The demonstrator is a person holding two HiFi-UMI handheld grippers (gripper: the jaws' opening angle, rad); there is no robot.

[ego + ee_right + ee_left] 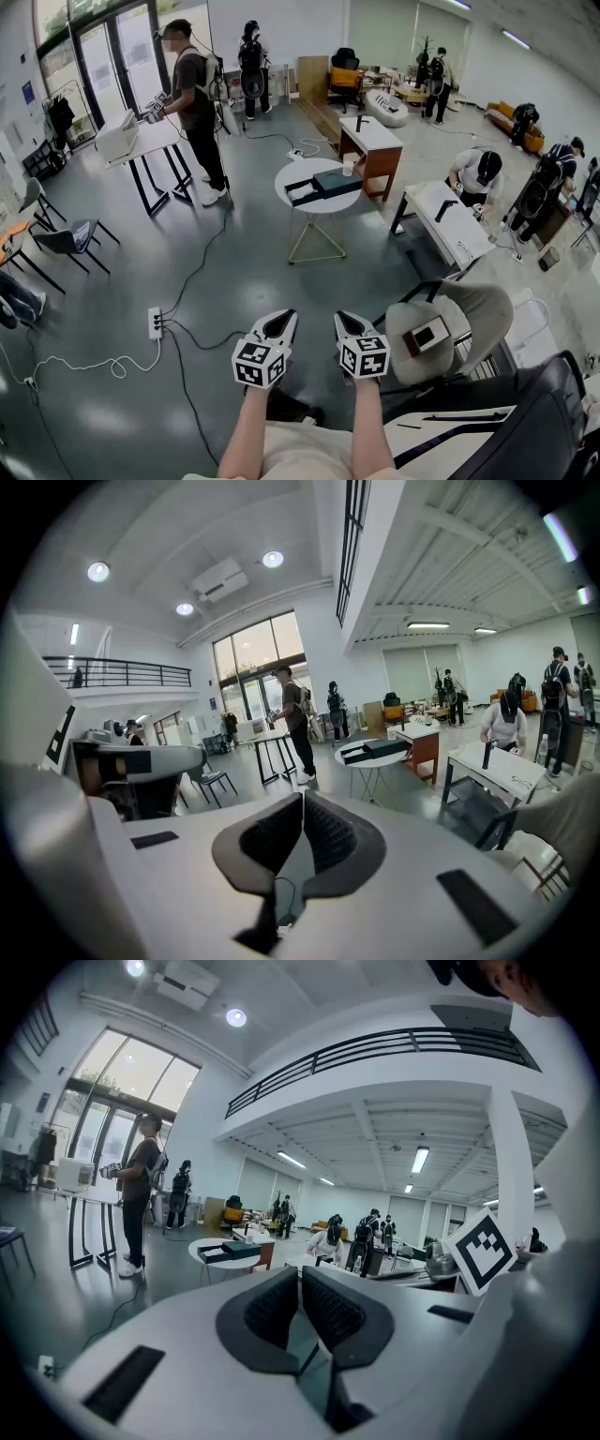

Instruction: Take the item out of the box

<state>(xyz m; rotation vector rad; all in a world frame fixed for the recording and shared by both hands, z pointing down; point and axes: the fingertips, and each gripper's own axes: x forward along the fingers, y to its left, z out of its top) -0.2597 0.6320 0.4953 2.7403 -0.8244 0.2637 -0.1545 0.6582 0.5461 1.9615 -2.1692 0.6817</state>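
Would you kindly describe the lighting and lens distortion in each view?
Head view: even daylight, pale sheen on the grey floor, straight lines bowed at the edges. Left gripper view: heavy fisheye, dark corners, windows washed out. Right gripper view: same fisheye, ceiling lamps blown white.

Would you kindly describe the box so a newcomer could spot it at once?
In the middle of the hall stands a round white table on thin metal legs. On it lies the flat dark rectangular box, the only dark thing there, beside a small white cup.
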